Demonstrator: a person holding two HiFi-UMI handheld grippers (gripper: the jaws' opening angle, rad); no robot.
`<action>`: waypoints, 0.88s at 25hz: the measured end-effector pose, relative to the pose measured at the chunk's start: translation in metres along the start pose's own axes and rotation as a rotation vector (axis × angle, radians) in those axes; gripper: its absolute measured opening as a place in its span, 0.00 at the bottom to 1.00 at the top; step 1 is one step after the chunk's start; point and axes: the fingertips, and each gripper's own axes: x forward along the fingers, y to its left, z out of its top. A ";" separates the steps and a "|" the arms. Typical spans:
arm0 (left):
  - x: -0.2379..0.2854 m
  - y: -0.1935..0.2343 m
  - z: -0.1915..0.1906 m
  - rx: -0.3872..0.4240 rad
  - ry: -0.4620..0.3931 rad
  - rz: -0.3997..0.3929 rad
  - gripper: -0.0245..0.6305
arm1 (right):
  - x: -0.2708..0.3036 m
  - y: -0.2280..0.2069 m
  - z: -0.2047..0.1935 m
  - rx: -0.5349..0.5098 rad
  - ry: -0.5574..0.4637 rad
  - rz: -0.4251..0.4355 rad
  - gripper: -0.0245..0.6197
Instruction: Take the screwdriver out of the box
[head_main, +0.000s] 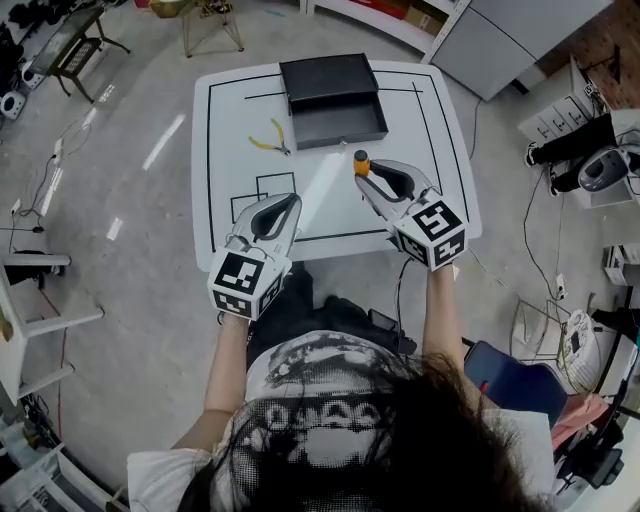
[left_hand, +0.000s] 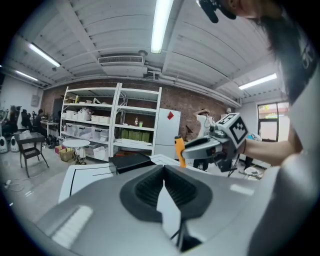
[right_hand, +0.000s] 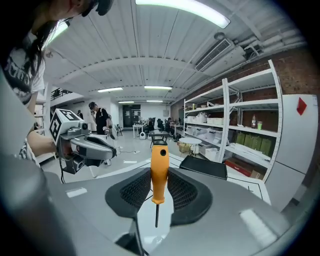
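Screwdriver (right_hand: 159, 170) upright in right tool (right_hand: 159, 186), clear of box (head_main: 333, 98)

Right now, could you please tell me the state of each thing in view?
Black box: open, looks empty.
Screwdriver: out of the box, handle up, clamped in the right tool.
Right tool: shut on the screwdriver.
Left tool: shut, empty.
Pliers: lying on the table, untouched.

Quick tally, folks: one white table (head_main: 230, 120), one black box (head_main: 335, 122), one orange-handled screwdriver (head_main: 361, 162), one pair of yellow-handled pliers (head_main: 270, 139), two grippers in play, the left gripper (head_main: 289, 201) and the right gripper (head_main: 364, 176), and two marker cubes, the left cube (head_main: 248, 283) and the right cube (head_main: 437, 232), one per gripper.
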 end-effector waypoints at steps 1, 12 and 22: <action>-0.004 -0.010 -0.001 0.001 -0.002 0.009 0.04 | -0.008 0.004 -0.004 0.001 -0.007 0.007 0.21; -0.042 -0.082 -0.009 0.004 -0.009 0.081 0.04 | -0.069 0.050 -0.033 0.032 -0.059 0.072 0.21; -0.073 -0.122 -0.024 0.004 -0.005 0.113 0.04 | -0.106 0.086 -0.062 0.040 -0.050 0.098 0.21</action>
